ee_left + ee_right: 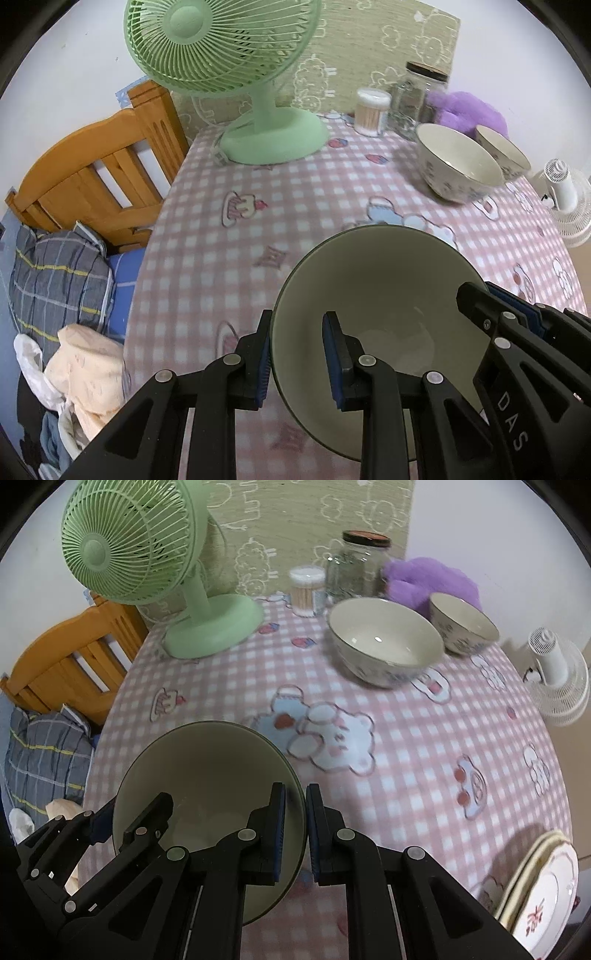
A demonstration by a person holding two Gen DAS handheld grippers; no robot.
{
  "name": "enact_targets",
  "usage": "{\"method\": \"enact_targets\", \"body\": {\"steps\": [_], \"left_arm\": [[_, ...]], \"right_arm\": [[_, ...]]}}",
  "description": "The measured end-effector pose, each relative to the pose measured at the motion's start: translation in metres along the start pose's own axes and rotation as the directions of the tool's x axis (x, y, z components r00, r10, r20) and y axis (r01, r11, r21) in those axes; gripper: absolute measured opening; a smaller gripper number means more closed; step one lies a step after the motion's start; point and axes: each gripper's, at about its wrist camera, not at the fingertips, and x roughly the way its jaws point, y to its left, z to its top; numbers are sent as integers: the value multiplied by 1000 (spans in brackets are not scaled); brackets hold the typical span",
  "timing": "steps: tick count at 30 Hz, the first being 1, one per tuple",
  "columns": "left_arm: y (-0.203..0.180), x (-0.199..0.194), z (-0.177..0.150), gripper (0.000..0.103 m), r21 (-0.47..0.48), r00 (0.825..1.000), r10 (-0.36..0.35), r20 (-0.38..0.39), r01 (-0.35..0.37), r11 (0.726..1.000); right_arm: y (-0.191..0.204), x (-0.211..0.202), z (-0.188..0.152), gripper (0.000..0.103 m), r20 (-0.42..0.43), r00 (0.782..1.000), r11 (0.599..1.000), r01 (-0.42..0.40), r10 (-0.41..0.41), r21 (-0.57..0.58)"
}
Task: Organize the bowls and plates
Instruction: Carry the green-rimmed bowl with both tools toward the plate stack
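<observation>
A plain olive-green bowl (369, 280) (207, 768) is held by both grippers over the near part of the pink checked table (424, 760). My left gripper (299, 362) is shut on the bowl's left rim. My right gripper (295, 830) is shut on its right rim, and its fingers (480, 306) also show in the left wrist view. A large floral bowl (458, 166) (384, 642) and a smaller floral bowl (502, 151) (463, 624) stand side by side at the far right. A stack of plates (543, 886) sits at the near right edge.
A green desk fan (258, 92) (184, 590) stands at the far left of the table. A glass jar (358, 565), a cotton swab tub (306, 590) and a purple plush (428, 579) line the back. A white fan (557, 679) stands off the right edge, a wooden bed (92, 177) at left.
</observation>
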Motion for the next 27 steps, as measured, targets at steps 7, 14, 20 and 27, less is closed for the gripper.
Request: {"method": "enact_targets", "body": {"steps": [7,14,20,27], "left_arm": [[-27,-26,-26,24,-15,1000,11,-11,-11,1000],[-63,-46,-51,24,-19,999,12,-33,-12,1000],[-90,-58,-71,24,-14,998,9,-58,-10,1000],[-117,-70,-90,24,-4,998,9,-68,-9,1000]], "right_arm": [[-28,-23,-27,14,-12,1000,1000,-17,17,-11],[-62,-47,-52,14,-29,999,1000,-19,19,-20],[-91,-59,-75,15,-53,998,1000,-20,19,-13],[-117,-72,-95,14,-64,998,1000,-15,14,-20]]}}
